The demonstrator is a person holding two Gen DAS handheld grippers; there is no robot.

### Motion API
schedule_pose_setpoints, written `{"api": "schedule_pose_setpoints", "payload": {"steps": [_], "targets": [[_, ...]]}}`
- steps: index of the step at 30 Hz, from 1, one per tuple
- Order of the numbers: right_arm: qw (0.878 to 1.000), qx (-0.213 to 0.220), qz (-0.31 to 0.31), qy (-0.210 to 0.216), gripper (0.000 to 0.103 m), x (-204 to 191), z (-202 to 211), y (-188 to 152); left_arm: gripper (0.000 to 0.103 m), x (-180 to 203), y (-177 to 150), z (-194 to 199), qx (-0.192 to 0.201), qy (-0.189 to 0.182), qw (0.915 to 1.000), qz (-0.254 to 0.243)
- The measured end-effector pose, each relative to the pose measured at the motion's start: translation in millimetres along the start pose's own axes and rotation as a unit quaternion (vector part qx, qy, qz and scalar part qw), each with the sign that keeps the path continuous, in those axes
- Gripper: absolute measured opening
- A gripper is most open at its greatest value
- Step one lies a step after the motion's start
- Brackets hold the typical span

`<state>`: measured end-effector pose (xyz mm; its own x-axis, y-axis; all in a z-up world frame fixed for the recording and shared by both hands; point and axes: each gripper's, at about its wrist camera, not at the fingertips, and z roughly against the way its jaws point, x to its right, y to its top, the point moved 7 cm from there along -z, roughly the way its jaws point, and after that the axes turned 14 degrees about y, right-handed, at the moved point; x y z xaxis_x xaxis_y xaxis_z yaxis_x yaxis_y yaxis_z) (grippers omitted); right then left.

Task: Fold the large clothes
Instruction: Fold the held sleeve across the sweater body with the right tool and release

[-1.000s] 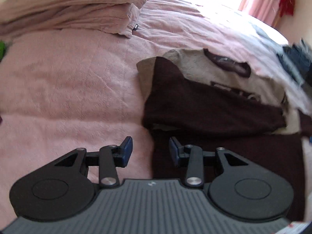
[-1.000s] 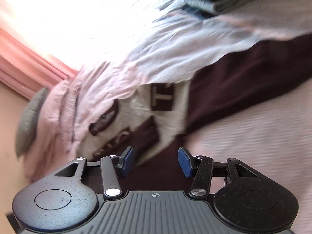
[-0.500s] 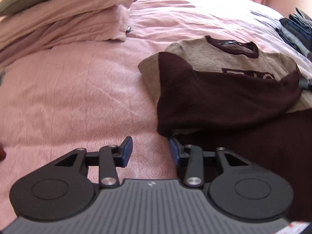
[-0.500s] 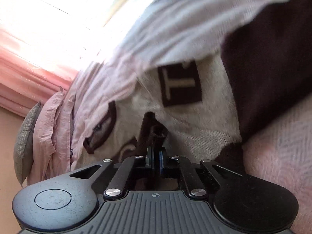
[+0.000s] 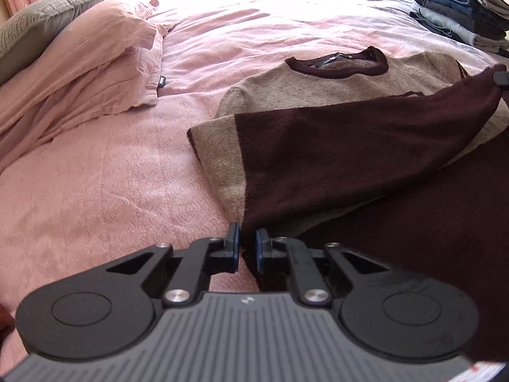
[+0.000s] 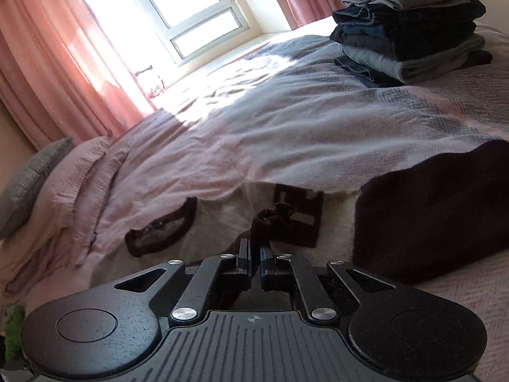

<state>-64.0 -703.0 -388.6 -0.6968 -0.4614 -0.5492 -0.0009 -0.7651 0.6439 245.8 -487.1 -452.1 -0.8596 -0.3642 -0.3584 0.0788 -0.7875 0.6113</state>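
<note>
A beige sweater (image 5: 318, 95) with maroon collar and sleeves lies flat on the pink bedspread (image 5: 111, 175). One maroon sleeve (image 5: 366, 146) is drawn across its chest. My left gripper (image 5: 247, 242) is at the sweater's near side edge. Its jaws are closing, with the fold of fabric between the pads. In the right wrist view my right gripper (image 6: 255, 251) is shut on the sleeve's bunched maroon cuff (image 6: 270, 219), held just above the beige chest (image 6: 222, 222). The other maroon sleeve (image 6: 439, 216) lies to the right.
Pink pillows (image 5: 95, 51) and a grey cushion (image 5: 41, 22) sit at the head of the bed. A stack of folded clothes (image 6: 410, 31) rests on a pale grey blanket (image 6: 318, 111). Behind are a window (image 6: 165, 6) and pink curtains (image 6: 63, 73).
The left gripper came down to the sweater's side edge and its jaws narrowed around it. The right jaws went from open to shut on the cuff, and both views rolled level.
</note>
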Motion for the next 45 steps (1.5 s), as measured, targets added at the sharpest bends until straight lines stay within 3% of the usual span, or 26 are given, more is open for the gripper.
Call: {"api": "schedule_pose_setpoints", "payload": {"steps": [3, 4, 9, 13, 16, 20, 23, 25, 29, 32, 34, 36, 41, 42, 43, 45], "targets": [[0.997, -0.065, -0.006, -0.048, 0.001, 26.0, -13.3, -26.2, 0.009, -10.3, -8.3, -5.3, -0.024, -0.013, 0.9994, 0.022], [0.997, -0.068, -0.011, -0.043, 0.001, 29.9, -13.2, -32.6, 0.01, -11.6, -10.8, -6.9, -0.031, -0.017, 0.9991, 0.022], [0.995, -0.065, 0.021, -0.069, 0.003, 22.4, -0.1, -20.9, 0.017, -15.6, -7.2, 3.0, -0.048, -0.032, 0.9983, 0.0], [0.994, -0.033, 0.059, -0.084, 0.004, 8.3, 12.8, -3.4, 0.016, -41.7, 5.0, 19.3, -0.042, -0.034, 0.997, 0.056], [0.994, -0.032, 0.075, -0.077, 0.005, 2.3, 8.1, -0.3, 0.016, -47.8, 21.8, 25.3, -0.025, -0.033, 0.9948, 0.092], [0.994, -0.084, 0.028, -0.063, 0.005, 27.6, -17.7, -19.8, 0.017, -11.9, 33.2, 4.3, -0.034, -0.056, 0.9955, 0.069], [0.997, -0.047, -0.058, -0.032, 0.005, 47.6, 6.2, -7.9, 0.019, 12.0, 19.6, -28.5, -0.094, -0.053, 0.9923, 0.061], [0.994, -0.01, -0.109, -0.028, 0.006, 70.8, 34.9, 0.5, 0.019, 12.8, 20.1, -27.9, -0.09, -0.044, 0.9924, 0.071], [0.971, 0.088, -0.212, -0.063, 0.019, 152.9, 110.5, 11.5, 0.03, 0.1, 22.8, -11.7, -0.098, -0.036, 0.9884, 0.11], [0.933, 0.153, -0.308, -0.103, 0.027, 221.5, 156.7, 8.4, 0.031, -9.1, 20.9, -4.7, -0.108, -0.031, 0.9853, 0.129], [0.904, 0.19, -0.372, -0.09, 0.029, 255.4, 171.4, 3.6, 0.031, -14.0, 18.0, -2.7, -0.117, -0.026, 0.9825, 0.143], [0.882, 0.223, -0.411, -0.056, 0.029, 276.9, 173.4, 3.6, 0.031, -17.5, 15.4, -3.3, -0.127, -0.024, 0.9784, 0.161], [0.866, 0.25, -0.431, -0.048, 0.026, 300.9, 160.6, 16.5, 0.031, -25.5, 13.0, -3.5, -0.149, -0.028, 0.9655, 0.212], [0.869, 0.247, -0.426, -0.058, 0.015, 298.8, 159.6, 22.5, 0.031, -27.3, 12.9, -2.4, -0.149, -0.029, 0.9642, 0.217], [0.882, 0.239, -0.399, -0.079, 0.005, 291.5, 159.9, 33.5, 0.031, -29.1, 13.3, -0.7, -0.148, -0.03, 0.9636, 0.22], [0.92, 0.23, -0.295, -0.117, 0.004, 260.7, 162.3, 61.7, 0.031, -33.5, 14.2, 3.9, -0.143, -0.028, 0.9647, 0.219]]}}
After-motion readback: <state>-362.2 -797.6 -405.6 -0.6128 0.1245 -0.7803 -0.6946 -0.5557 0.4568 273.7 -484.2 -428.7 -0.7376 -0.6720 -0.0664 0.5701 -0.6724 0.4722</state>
